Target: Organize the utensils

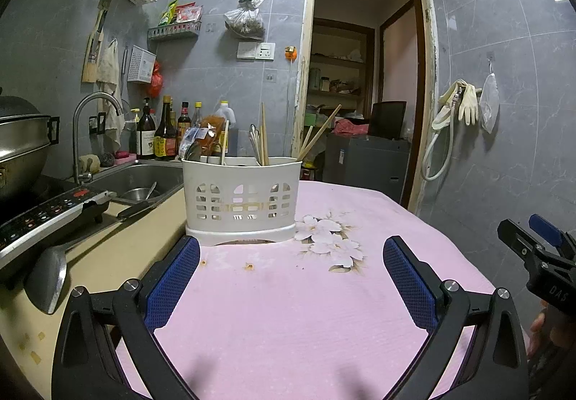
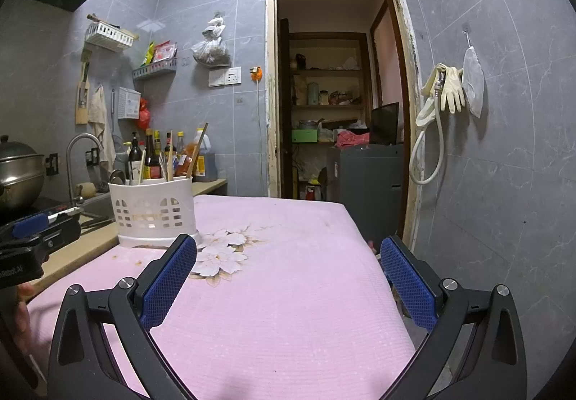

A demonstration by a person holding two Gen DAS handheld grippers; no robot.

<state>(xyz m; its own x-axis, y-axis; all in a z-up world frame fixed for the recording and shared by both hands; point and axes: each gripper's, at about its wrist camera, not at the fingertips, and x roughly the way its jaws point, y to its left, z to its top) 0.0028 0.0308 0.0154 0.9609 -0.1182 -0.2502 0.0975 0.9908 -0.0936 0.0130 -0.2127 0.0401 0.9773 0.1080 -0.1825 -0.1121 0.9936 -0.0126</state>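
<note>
A white slotted utensil caddy [image 1: 242, 198] stands on the pink flowered cloth [image 1: 288, 310]; it also shows in the right wrist view [image 2: 154, 211]. It holds wooden chopsticks [image 1: 264, 135], a metal spoon [image 1: 192, 151] and other metal utensils. My left gripper [image 1: 291, 256] is open and empty, a short way in front of the caddy. My right gripper [image 2: 288, 256] is open and empty, to the right of the caddy over the cloth. A metal spatula [image 1: 46, 277] lies on the counter at left.
A sink [image 1: 144, 180] with a bowl, a tap [image 1: 90, 133], an induction cooker [image 1: 46, 216] and a steel pot [image 1: 21, 144] are at left. Sauce bottles [image 1: 165, 133] stand behind the caddy. A doorway [image 1: 360, 94] is beyond the table.
</note>
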